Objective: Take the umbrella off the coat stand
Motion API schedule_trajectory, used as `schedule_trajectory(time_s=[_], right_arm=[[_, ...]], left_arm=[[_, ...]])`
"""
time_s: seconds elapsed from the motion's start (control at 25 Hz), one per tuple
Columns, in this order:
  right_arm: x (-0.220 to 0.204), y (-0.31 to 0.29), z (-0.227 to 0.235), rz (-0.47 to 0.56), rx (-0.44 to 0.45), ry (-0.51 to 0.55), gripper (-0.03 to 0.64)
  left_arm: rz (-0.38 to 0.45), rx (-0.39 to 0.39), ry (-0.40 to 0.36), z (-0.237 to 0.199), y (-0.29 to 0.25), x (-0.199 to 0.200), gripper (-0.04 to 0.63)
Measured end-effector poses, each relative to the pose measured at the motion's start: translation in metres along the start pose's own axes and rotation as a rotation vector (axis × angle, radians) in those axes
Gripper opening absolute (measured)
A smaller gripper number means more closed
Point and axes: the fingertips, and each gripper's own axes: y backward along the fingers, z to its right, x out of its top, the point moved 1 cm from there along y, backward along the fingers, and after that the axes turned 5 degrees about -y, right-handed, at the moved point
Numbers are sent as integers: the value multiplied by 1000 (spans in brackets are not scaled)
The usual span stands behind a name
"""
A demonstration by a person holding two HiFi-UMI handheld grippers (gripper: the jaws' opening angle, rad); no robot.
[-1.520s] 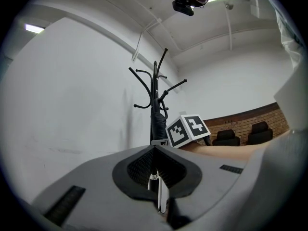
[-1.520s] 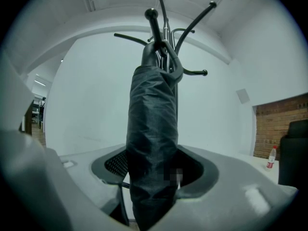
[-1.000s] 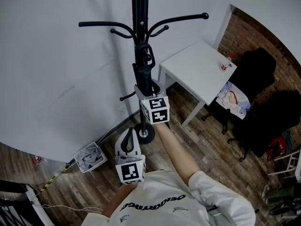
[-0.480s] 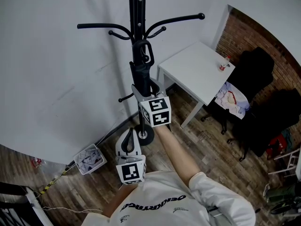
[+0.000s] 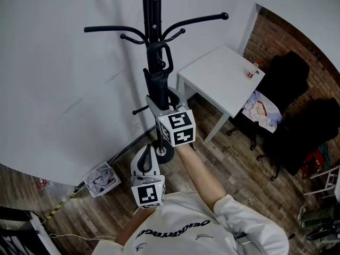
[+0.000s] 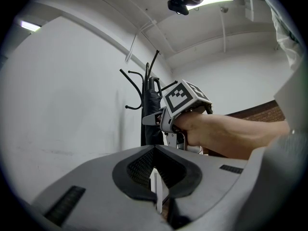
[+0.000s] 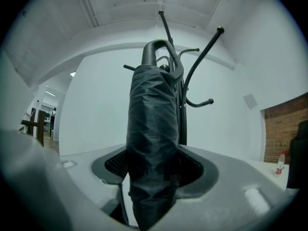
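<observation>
The person wears a white short-sleeved T-shirt (image 5: 215,222) with dark lettering printed across the chest. The left gripper (image 5: 145,154) and the right gripper (image 5: 157,101) share one build: a smooth light-grey moulded shell that carries a cube (image 5: 148,193) faced with black-and-white square markers. In the left gripper view, the broad grey jaws are lined with black ribbed pads (image 6: 137,170). A small dark slotted inset (image 6: 67,204) sits on the outer face.

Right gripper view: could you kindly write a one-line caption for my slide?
Right gripper clamped on a folded black umbrella, held upright in front of the coat stand.
</observation>
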Motion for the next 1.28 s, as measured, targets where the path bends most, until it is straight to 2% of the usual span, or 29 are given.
schedule_trajectory(time_s=[0.4,0.88,1.28], right_arm=[[1,24,2,13,26,-25,276],[-15,50,21,12,-1,-91,275],[-32,71,26,10,-10,-105,275]], left_arm=[[5,-11,0,6,0,-2,-3],[-2,-30,3,7,-9,-5,-3],[-2,-43,5,11,-15,-6,-3]])
